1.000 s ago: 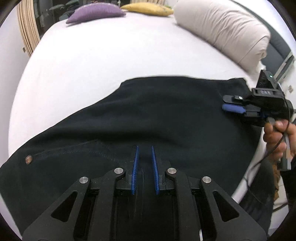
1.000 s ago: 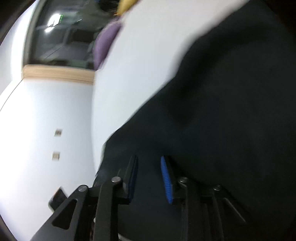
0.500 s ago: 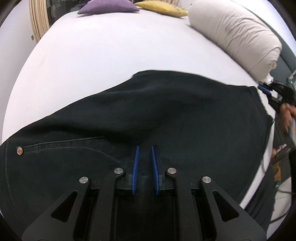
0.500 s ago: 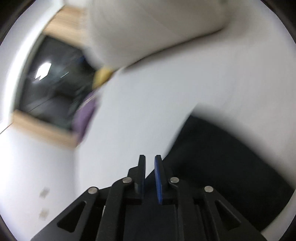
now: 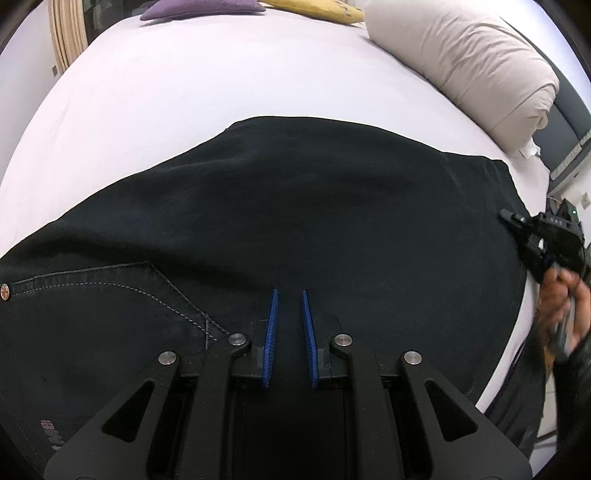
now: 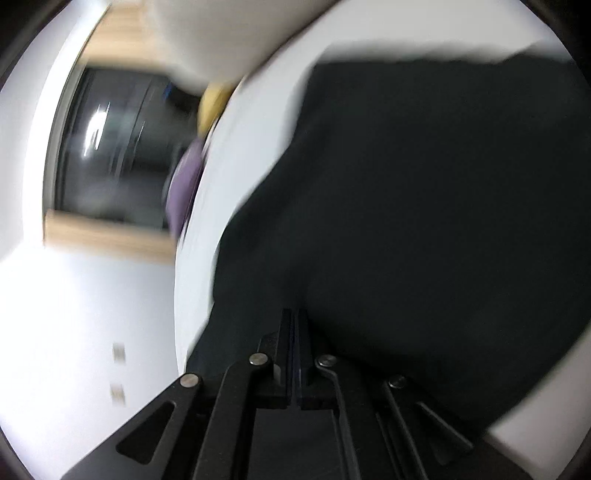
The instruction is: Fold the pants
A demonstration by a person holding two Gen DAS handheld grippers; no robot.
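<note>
Left wrist view, nearest: the left gripper point(image 5: 289, 306) points steeply down at the black pants point(image 5: 295, 214); its blue pads point(image 5: 270, 343) stand a narrow gap apart with dark cloth between them, apparently pinching a fold, though the contact itself is hard to make out. Just left of the pads runs a stitched pocket seam point(image 5: 110, 284), and a metal rivet point(image 5: 5, 291) sits at the far left edge of the view.

The pants lie spread flat across the white bed point(image 5: 177, 92), reaching from the left edge of the view to the bed's right side. At that right side a hand point(image 5: 561, 314) holds the right gripper point(image 5: 511, 218), whose tip lies at the edge of the cloth.

Farther back, a rolled beige duvet point(image 5: 465, 55) rests along the bed's right side. At the far end lie a purple cushion point(image 5: 199, 6) and a yellow cushion point(image 5: 314, 5), side by side.

Right wrist view, blurred: the right gripper's jaws, which have just been closing, are pressed together over the pants; whether cloth is caught between them cannot be told.
</note>
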